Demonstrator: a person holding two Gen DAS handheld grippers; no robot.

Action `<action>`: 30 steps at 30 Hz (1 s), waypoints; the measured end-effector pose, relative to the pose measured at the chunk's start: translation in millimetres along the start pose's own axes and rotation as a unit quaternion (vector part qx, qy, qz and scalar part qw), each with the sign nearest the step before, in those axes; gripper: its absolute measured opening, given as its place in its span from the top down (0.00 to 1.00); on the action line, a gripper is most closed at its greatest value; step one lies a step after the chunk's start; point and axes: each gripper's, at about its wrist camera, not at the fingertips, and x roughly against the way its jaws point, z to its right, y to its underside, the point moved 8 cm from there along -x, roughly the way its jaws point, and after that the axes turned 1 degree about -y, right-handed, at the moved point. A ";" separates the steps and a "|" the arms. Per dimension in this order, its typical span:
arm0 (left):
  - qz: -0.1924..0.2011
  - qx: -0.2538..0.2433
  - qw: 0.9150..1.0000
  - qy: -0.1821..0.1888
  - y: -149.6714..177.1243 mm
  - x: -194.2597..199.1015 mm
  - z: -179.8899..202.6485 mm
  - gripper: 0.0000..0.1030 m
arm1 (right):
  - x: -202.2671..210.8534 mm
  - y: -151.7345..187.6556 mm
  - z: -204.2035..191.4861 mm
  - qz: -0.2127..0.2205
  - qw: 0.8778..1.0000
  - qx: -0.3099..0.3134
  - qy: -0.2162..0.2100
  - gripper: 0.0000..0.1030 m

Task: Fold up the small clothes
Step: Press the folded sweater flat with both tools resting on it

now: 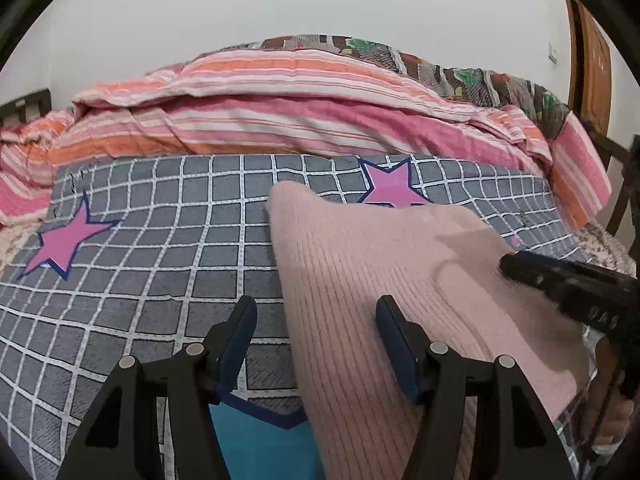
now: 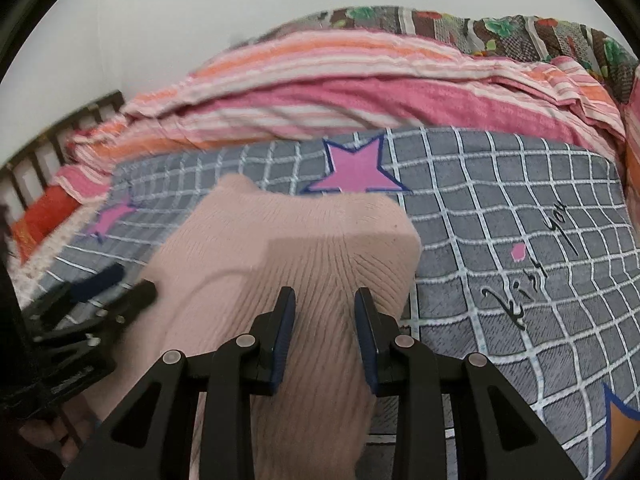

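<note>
On bed's checked sheet (image 1: 160, 264), pink knit garment (image 1: 360, 264) lies w/ L gripper (image 1: 316, 320) & R gripper (image 2: 325, 312) both released over it.

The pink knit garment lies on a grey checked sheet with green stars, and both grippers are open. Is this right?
Not quite. The stars are pink, as the right wrist view shows. The garment does lie on the grey checked sheet, with the left gripper and right gripper open.
</note>
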 end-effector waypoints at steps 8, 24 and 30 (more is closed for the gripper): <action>-0.027 0.006 1.000 0.001 -8.9 -11.2 -1.8 0.40 | -15.2 -1.0 38.4 -0.028 0.997 -0.073 0.004 0.71; -0.070 0.000 0.996 -0.047 -46.6 -88.3 -18.0 0.40 | -31.5 -4.4 44.4 -0.046 0.996 -0.079 -0.009 0.70; -0.071 0.008 0.997 -0.030 -41.8 -80.8 -15.3 0.41 | -36.5 -3.1 46.0 -0.048 0.995 -0.088 -0.014 0.69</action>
